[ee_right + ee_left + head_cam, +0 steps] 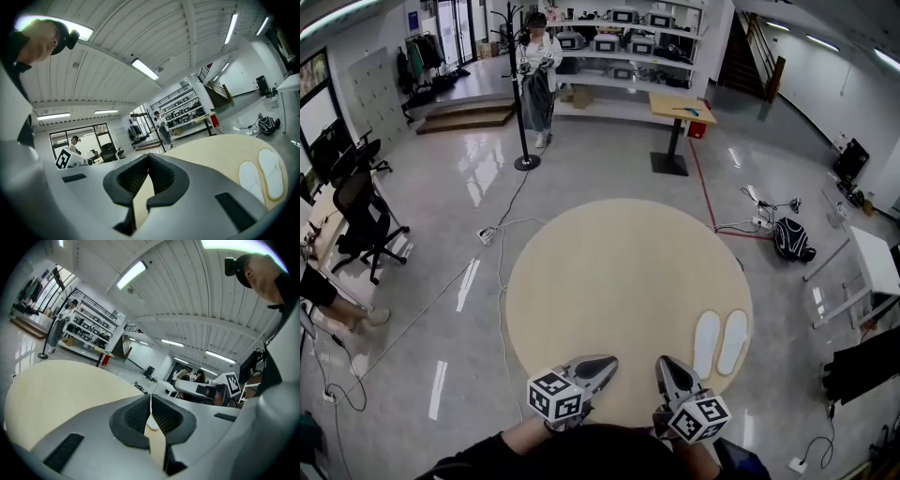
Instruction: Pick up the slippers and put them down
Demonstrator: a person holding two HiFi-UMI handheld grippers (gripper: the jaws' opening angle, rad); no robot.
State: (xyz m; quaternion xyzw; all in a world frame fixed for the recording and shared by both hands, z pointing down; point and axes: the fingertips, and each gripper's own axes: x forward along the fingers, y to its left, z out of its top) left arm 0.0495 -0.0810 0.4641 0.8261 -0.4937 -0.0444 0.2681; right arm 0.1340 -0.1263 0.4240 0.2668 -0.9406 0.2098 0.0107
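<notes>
Left gripper (pixel 602 364), right gripper (pixel 667 366): closed, empty | slippers (pixel 721 343) on table (pixel 609 277), lower right, ungripped | likely pre-pick; next: open, reach right

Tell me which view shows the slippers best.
Head view: both slippers lie whole, side by side on the table. Right gripper view shows them foreshortened at its edge; left gripper view, hardly at all.

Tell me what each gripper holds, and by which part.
Nothing. The left gripper and right gripper are both shut and empty; the slippers lie on the table.
</notes>
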